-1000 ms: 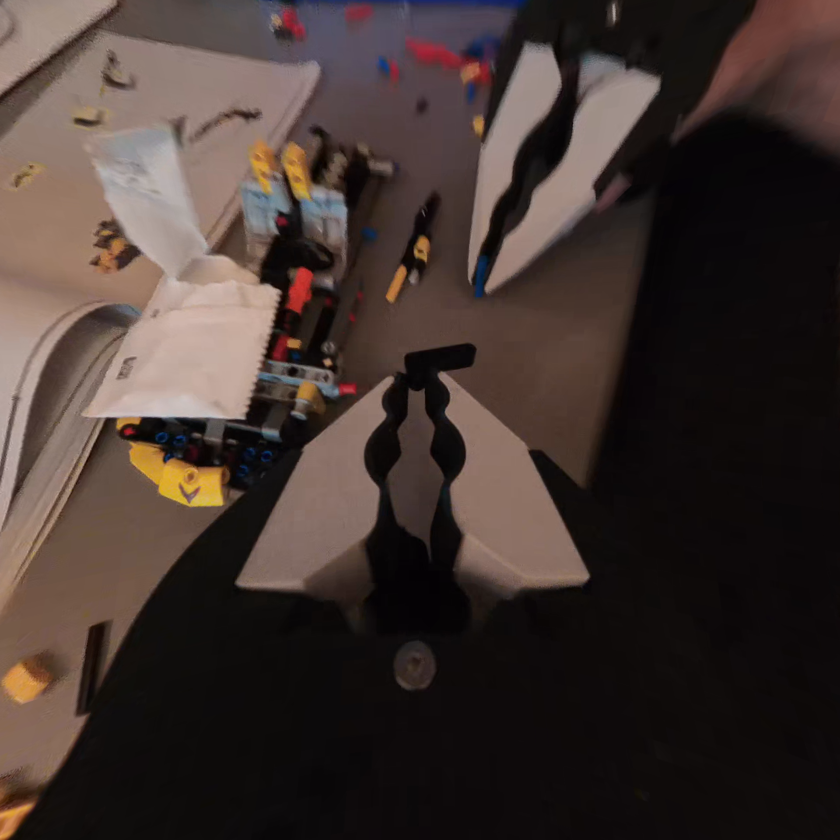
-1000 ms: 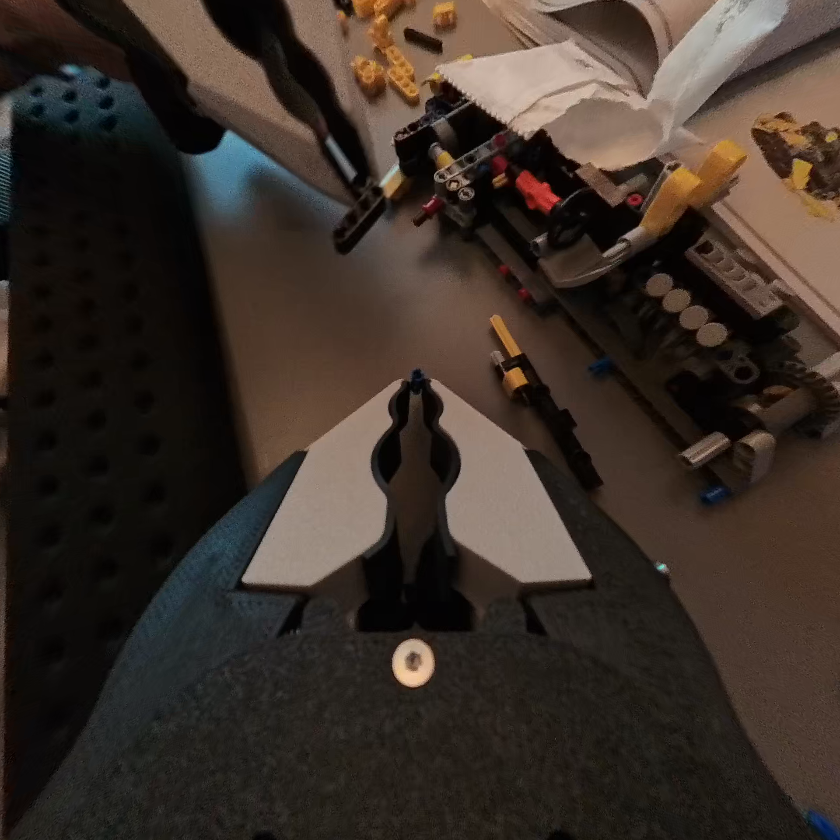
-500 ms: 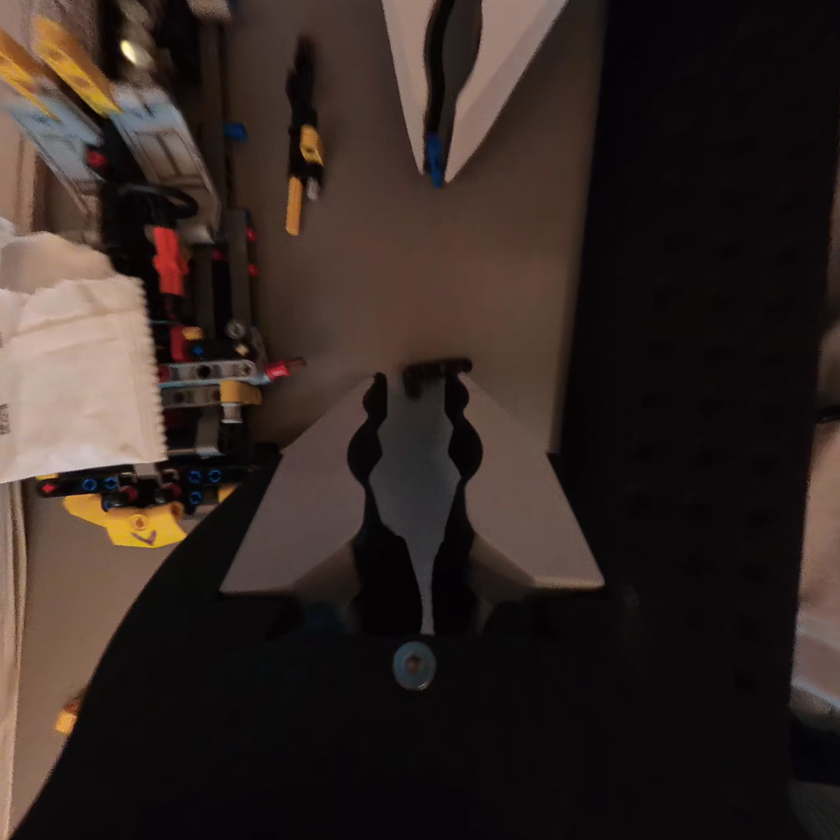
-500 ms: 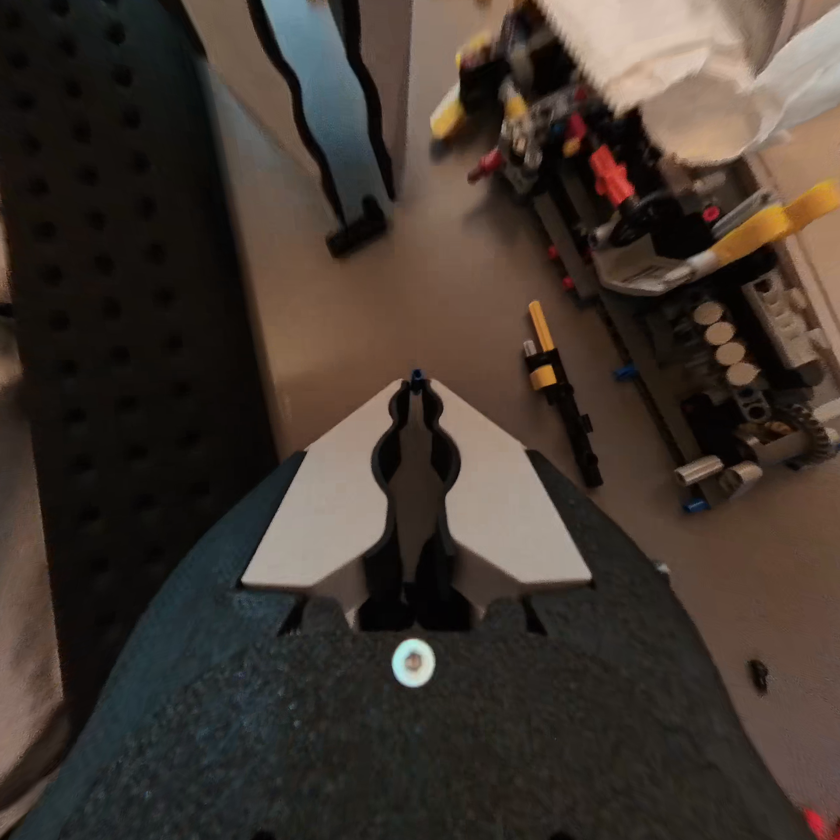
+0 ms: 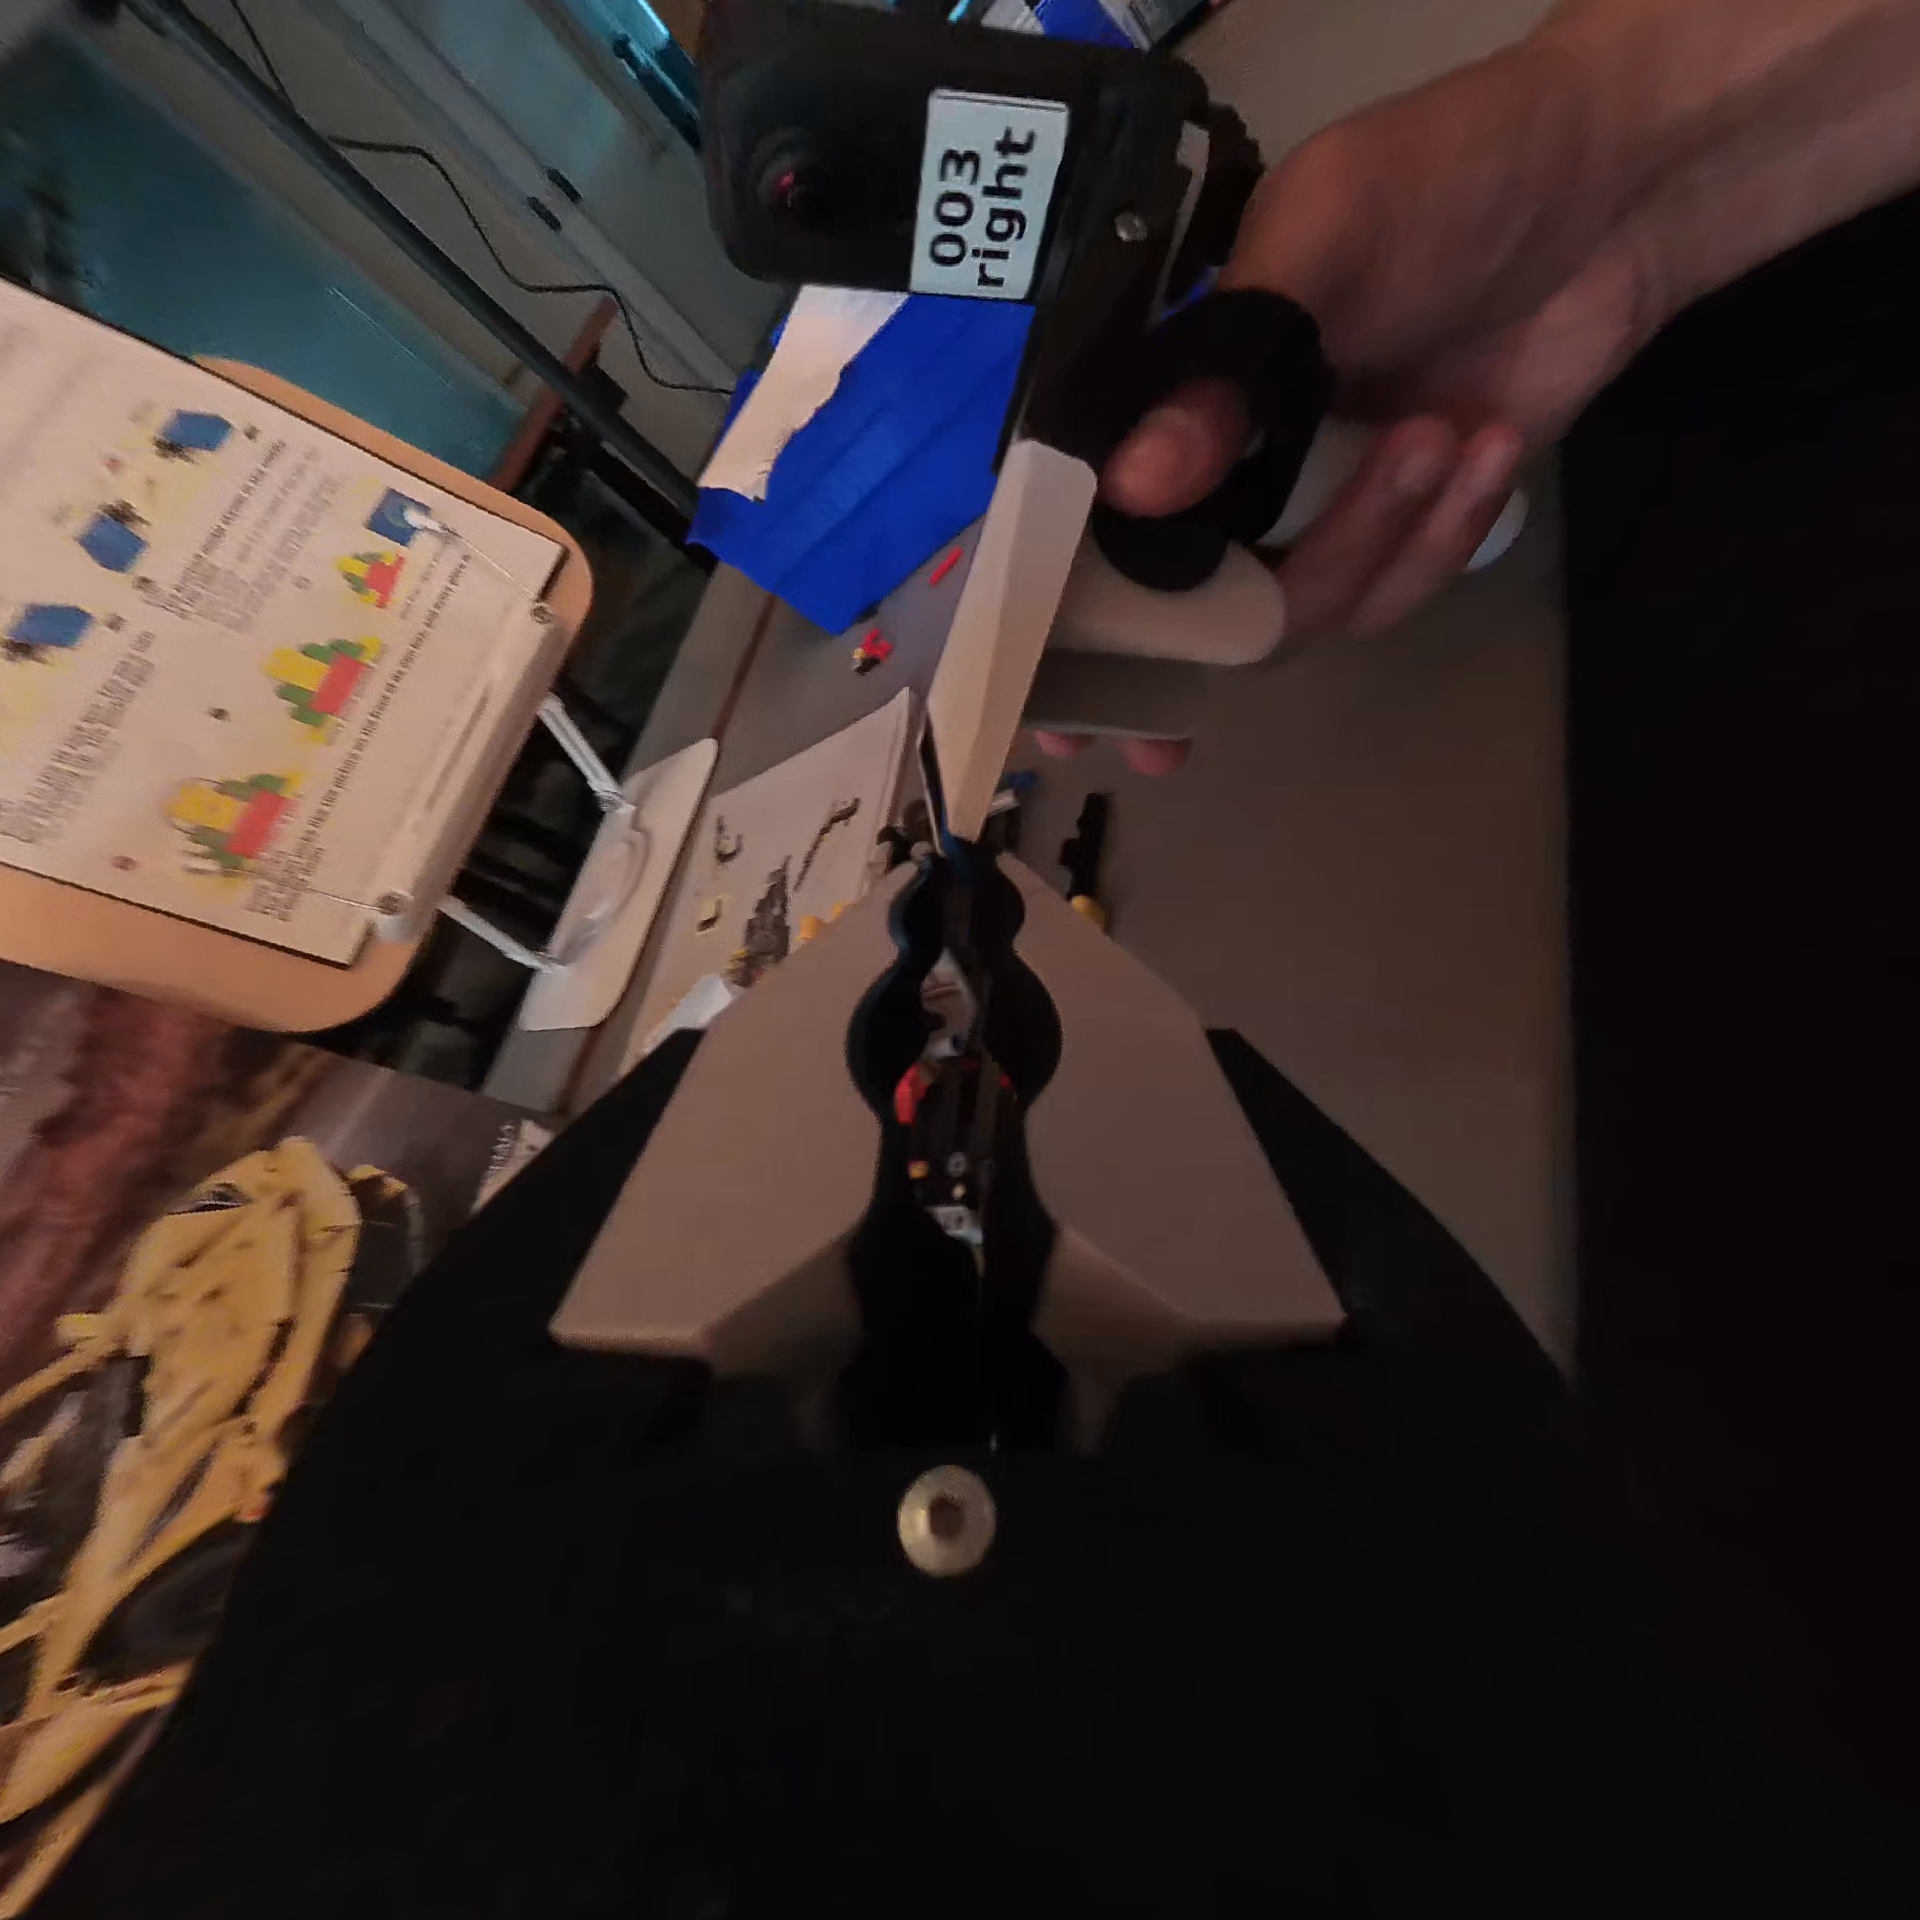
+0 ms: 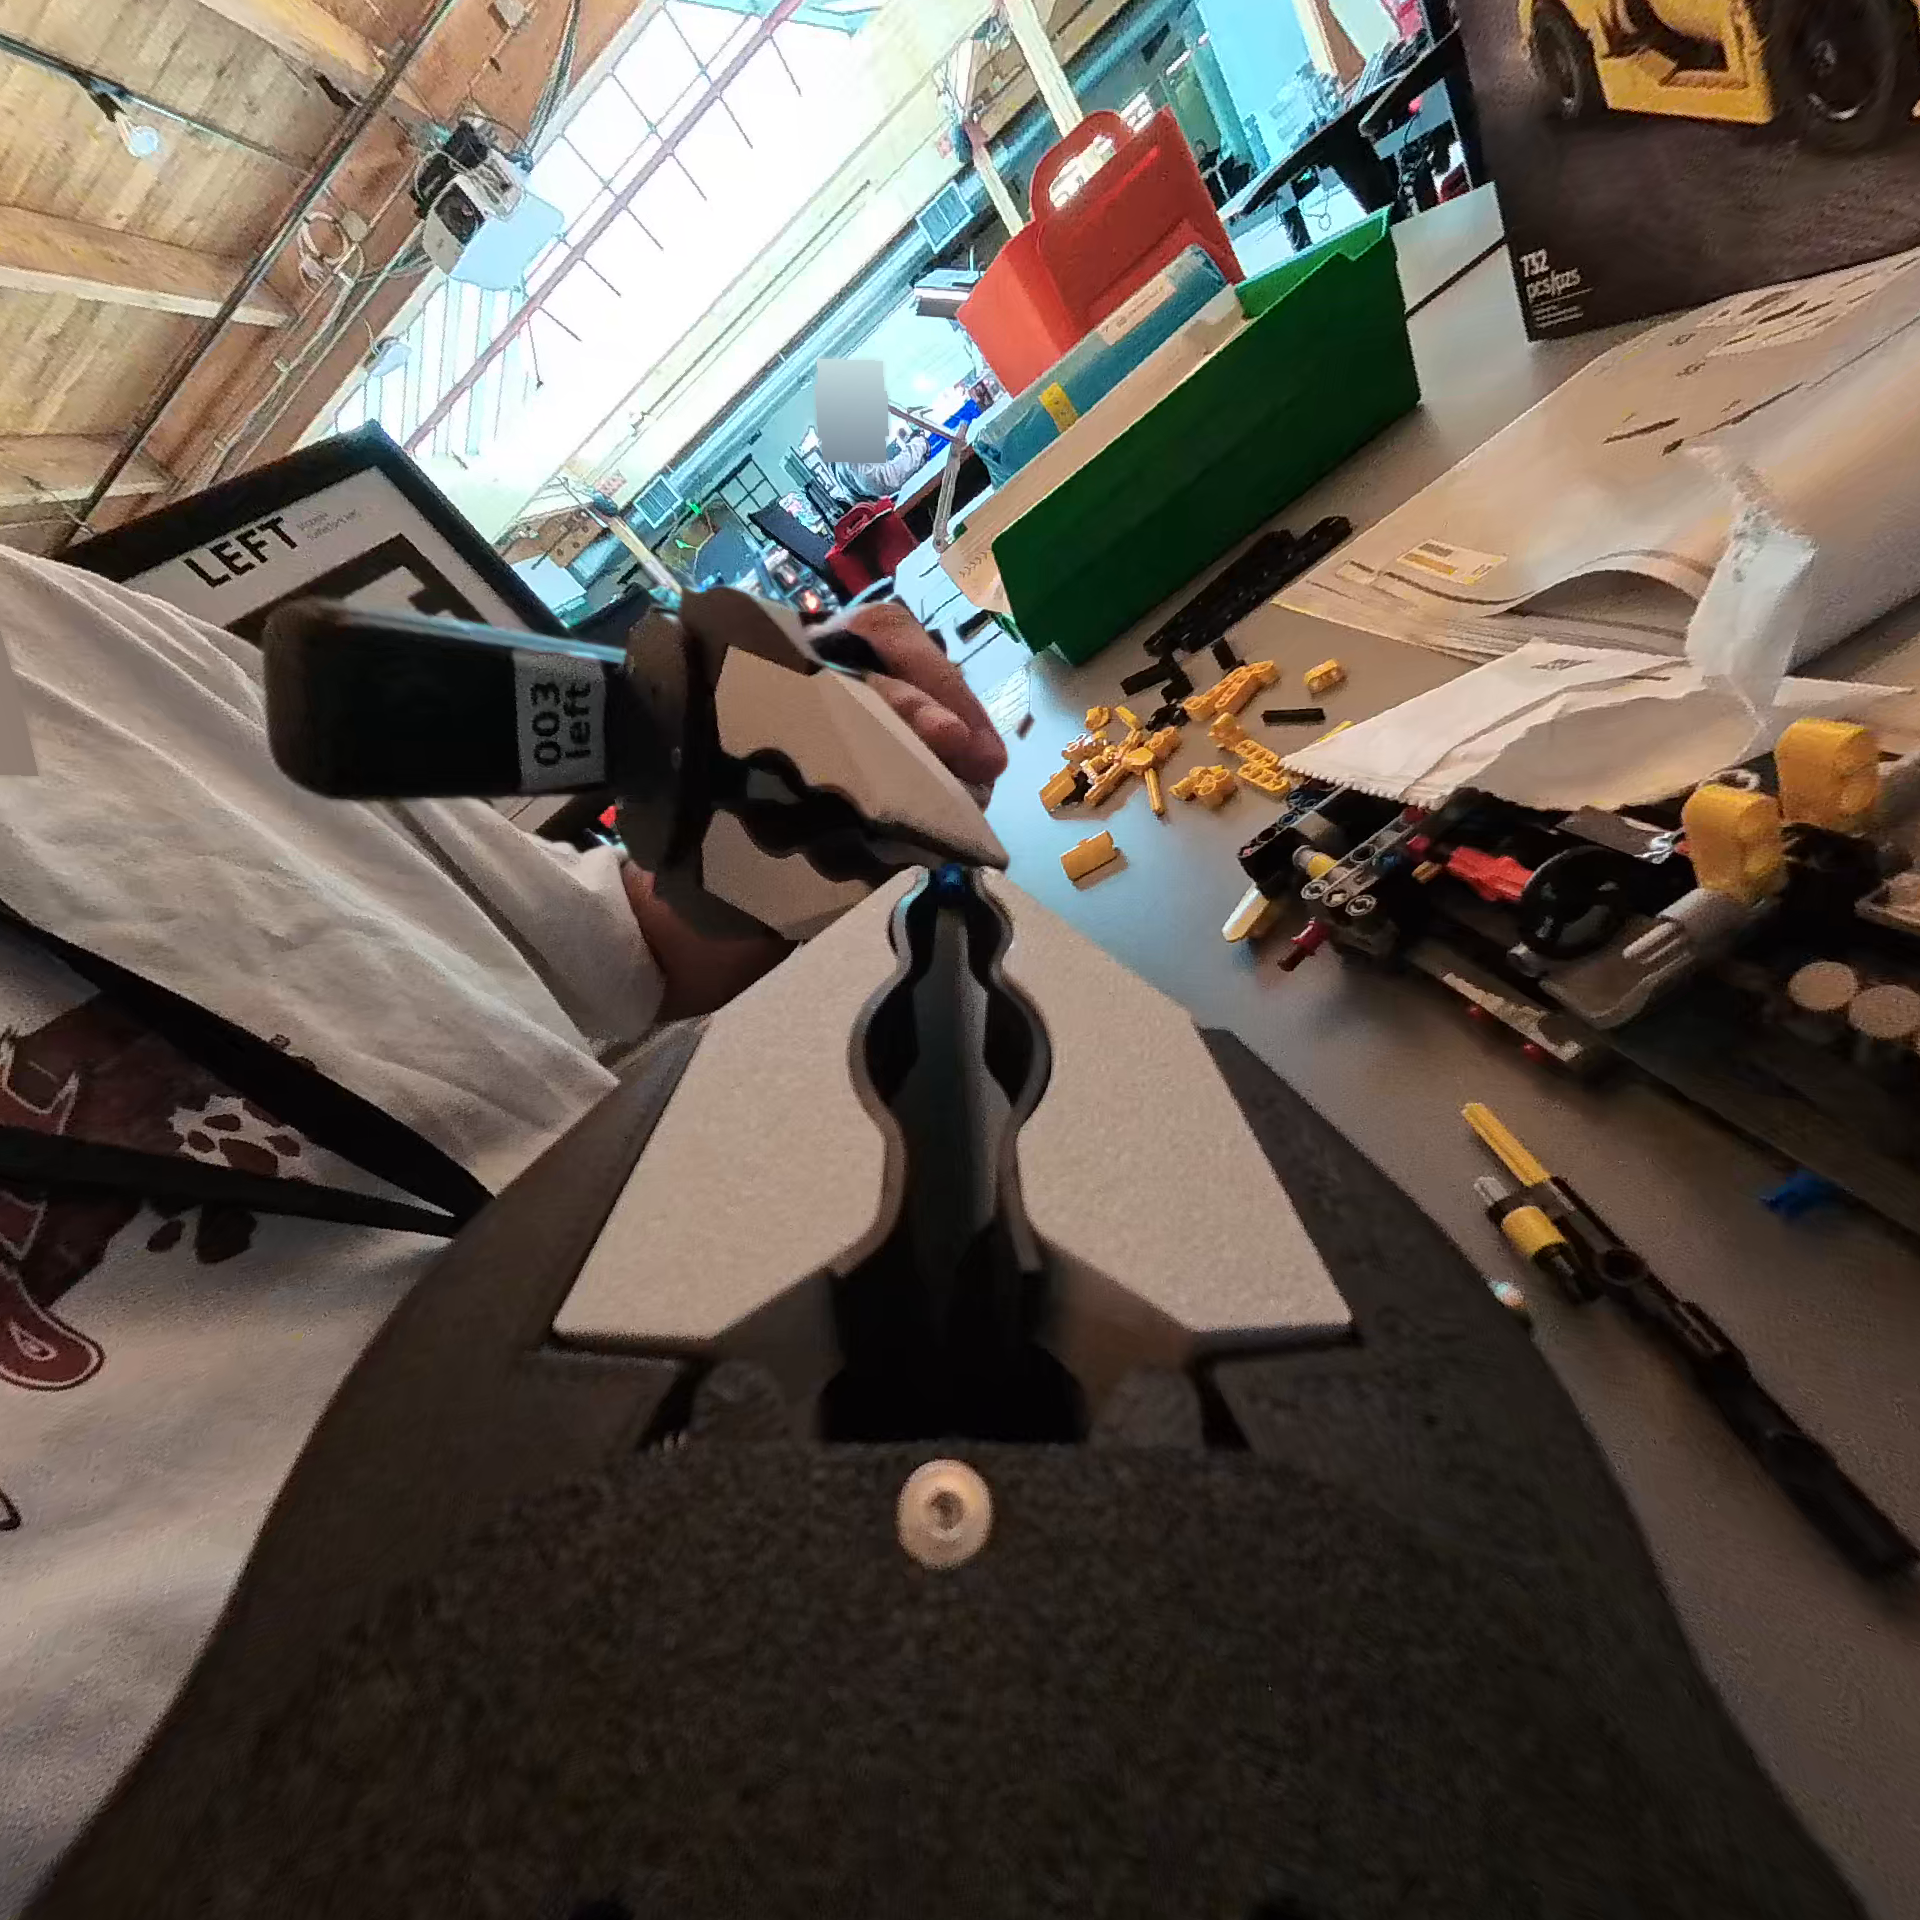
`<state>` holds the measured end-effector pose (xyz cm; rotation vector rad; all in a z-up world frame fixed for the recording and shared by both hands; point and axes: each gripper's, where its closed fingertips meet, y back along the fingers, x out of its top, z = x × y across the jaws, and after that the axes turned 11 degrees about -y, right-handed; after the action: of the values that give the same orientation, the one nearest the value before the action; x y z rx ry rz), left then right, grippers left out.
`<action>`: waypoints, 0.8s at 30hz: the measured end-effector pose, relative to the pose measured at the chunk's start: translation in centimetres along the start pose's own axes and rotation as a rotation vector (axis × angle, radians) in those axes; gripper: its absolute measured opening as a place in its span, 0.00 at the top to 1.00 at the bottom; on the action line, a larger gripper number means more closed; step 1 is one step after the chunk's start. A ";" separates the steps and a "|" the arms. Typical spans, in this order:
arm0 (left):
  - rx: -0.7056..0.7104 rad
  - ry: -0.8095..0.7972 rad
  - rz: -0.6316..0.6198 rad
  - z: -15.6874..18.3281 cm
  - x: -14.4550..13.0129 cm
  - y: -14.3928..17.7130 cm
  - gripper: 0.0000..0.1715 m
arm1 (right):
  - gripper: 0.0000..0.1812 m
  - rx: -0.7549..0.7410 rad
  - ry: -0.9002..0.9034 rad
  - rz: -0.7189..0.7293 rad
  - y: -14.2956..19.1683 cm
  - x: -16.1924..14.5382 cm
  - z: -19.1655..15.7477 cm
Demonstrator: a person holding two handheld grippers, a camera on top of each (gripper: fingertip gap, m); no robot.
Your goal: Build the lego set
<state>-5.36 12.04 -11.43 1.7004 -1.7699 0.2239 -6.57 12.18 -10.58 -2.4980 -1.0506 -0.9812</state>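
two hand-held grippers meet tip to tip above the desk (image 6: 1299,1049): the right hand-held gripper (image 6: 948,883) is closed on a blue pin (image 6: 948,881), the left hand-held gripper (image 5: 948,868) on a thin black part, hardly seen; the half-built model (image 6: 1558,904) lies at three o'clock. tiny, rigid, slippery pieces are judged best pinched at their ends.

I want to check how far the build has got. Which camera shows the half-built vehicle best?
The right wrist view. The half-built vehicle lies in the open there on the grey table, partly under a white paper bag. In the left wrist view only slivers of it show between the left gripper's fingers.
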 end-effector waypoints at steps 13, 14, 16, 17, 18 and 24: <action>0.001 -0.465 -0.132 0.7 -1.1 0.1 1.00 | 0.98 0.028 -0.123 -0.044 -0.4 -1.0 0.6; 0.001 -0.478 -0.139 0.7 -1.1 0.0 1.00 | 0.98 0.033 -0.138 -0.035 -0.4 -0.9 0.7; 0.004 -0.511 -0.158 0.6 -1.3 -0.1 1.00 | 0.98 0.028 -0.157 -0.026 -0.4 -0.9 0.9; 0.002 -0.501 -0.166 0.7 -1.3 -0.2 1.00 | 0.98 0.018 -0.155 -0.021 -0.4 -0.9 1.0; -0.001 -0.482 -0.171 0.7 -1.4 -0.3 1.00 | 0.98 0.006 -0.145 -0.015 -0.4 -0.9 1.1; -0.005 -0.419 -0.194 0.9 -1.8 -0.8 1.00 | 0.97 -0.043 -0.109 -0.010 -0.2 -1.0 1.7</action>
<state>-5.07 12.92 -13.35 2.0085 -1.8694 -0.2401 -6.35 12.60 -12.50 -2.6101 -1.0849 -0.8878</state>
